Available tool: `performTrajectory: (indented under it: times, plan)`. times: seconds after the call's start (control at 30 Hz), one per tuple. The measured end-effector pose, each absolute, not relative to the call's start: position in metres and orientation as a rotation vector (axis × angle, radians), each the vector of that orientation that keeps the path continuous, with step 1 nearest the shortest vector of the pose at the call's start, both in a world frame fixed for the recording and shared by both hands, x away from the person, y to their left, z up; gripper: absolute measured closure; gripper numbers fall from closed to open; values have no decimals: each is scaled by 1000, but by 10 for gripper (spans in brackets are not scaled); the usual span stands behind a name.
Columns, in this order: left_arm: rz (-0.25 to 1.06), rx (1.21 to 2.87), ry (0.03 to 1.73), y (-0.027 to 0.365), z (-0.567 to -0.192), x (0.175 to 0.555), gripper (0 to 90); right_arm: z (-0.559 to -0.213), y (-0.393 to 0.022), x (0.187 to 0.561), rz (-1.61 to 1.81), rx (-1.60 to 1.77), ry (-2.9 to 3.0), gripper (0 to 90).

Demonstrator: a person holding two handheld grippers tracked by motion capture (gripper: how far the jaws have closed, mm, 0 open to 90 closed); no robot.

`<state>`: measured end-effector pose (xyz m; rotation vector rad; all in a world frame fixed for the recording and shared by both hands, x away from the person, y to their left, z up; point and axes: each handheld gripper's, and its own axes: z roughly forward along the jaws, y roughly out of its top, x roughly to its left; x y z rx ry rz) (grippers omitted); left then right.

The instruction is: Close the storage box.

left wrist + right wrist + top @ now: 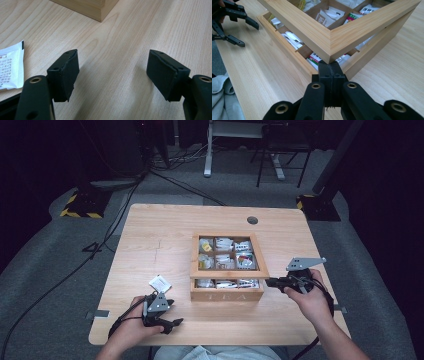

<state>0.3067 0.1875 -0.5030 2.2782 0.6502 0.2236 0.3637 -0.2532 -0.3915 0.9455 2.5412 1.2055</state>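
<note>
Right gripper (329, 65) clenched, tips wedged under lid (329, 42) corner, propping tea box (227, 292) open mid-desk. Left gripper (113, 75) released, empty, near front-left desk (150, 240) edge; tea packet (160, 283) just beside, probably next to go in.

I see a pale wood-grain table (150, 240), a light tan wooden tea box (227, 294) with a matching framed lid (332, 37). Sachets inside (224, 251) are white, some with yellow, red and green print. The loose sachet (160, 283) is white with dark print. Both grippers, left gripper (112, 72) and right gripper (330, 72), are black. Grey carpet (50, 270); yellow-black hazard stripes (80, 212).
</note>
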Motion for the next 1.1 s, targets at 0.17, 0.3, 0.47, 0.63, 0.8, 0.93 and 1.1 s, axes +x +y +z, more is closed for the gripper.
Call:
performTrajectory:
  times: [0.17,0.3,0.47,0.63,0.8,0.93,1.1]
  plan:
    - [223,2278,653,187,-503,307,267,-397,-253,363,1189,955,2559,900]
    - [224,2278,652,187,-503,306,267,-400,-253,362,1185,958,2565,900]
    - [225,2280,650,187,-503,306,266,-405,-253,362,1178,968,2576,900]
    - [226,2281,651,187,-503,306,265,-409,-253,362,1166,972,2591,900]
    - [226,2281,649,187,-503,306,265,-412,-253,362,1158,977,2600,900]
    - [227,2281,649,187,-503,306,264,-414,-253,362,1151,979,2602,900]
    - [228,2282,648,187,-503,306,263,-416,-252,362,1139,991,2612,900]
